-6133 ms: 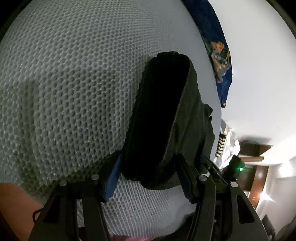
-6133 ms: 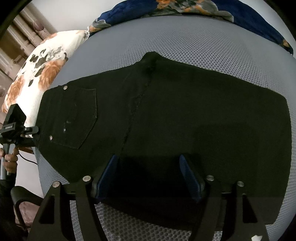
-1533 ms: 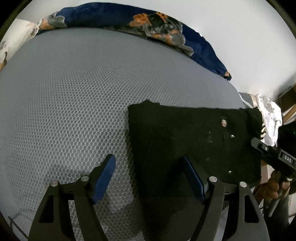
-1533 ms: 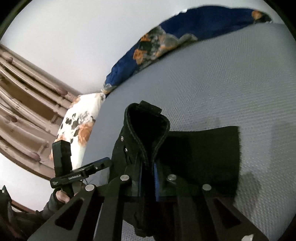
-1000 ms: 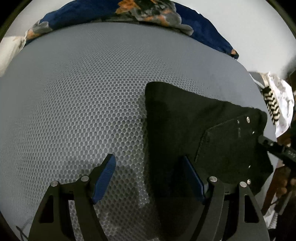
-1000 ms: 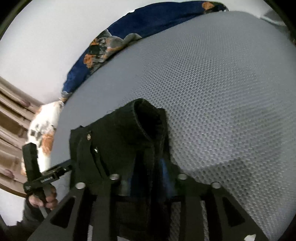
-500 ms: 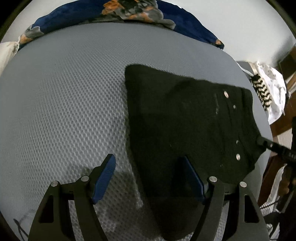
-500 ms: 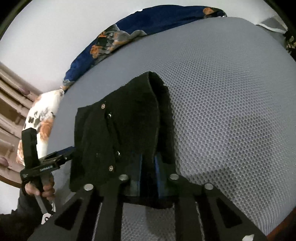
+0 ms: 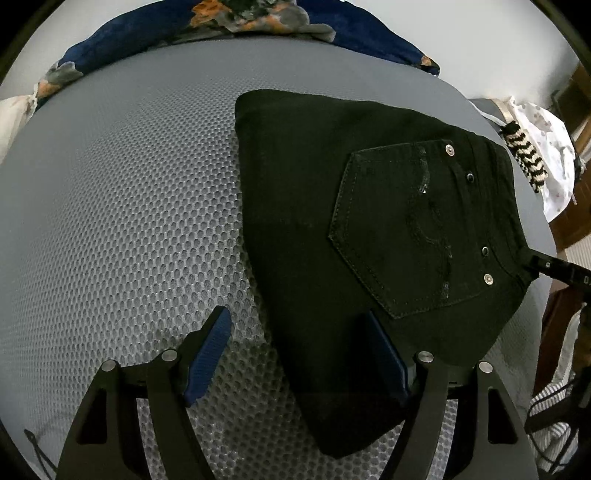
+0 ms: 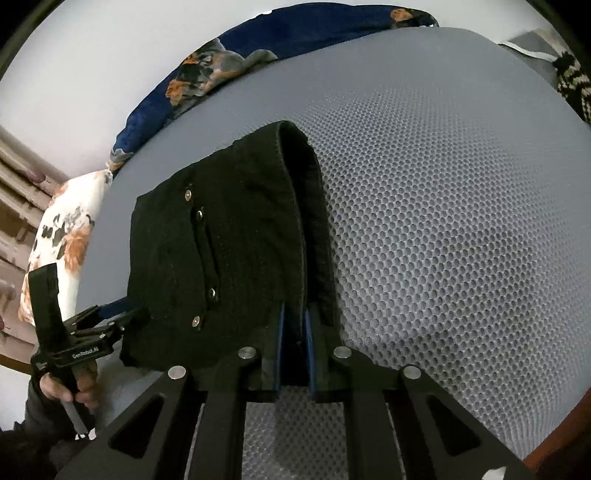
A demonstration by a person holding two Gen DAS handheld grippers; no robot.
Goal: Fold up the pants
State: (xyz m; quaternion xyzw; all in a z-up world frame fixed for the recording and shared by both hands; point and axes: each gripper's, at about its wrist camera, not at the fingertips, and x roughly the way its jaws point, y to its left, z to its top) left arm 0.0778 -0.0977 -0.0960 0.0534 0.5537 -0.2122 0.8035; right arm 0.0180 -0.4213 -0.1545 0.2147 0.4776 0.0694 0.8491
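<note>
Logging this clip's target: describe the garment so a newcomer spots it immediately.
On the grey honeycomb-mesh mattress, below the navy floral blanket, lie folded black denim pants. Their stitched back pocket with silver rivets faces up; nothing else nearby is black.

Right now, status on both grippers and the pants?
Left gripper open, over pants edge. Right gripper shut on black pants, folded on mesh mattress. Nothing obstructing.

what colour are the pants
Black pants, rear pocket with silver rivets; clearest in the left wrist view.
</note>
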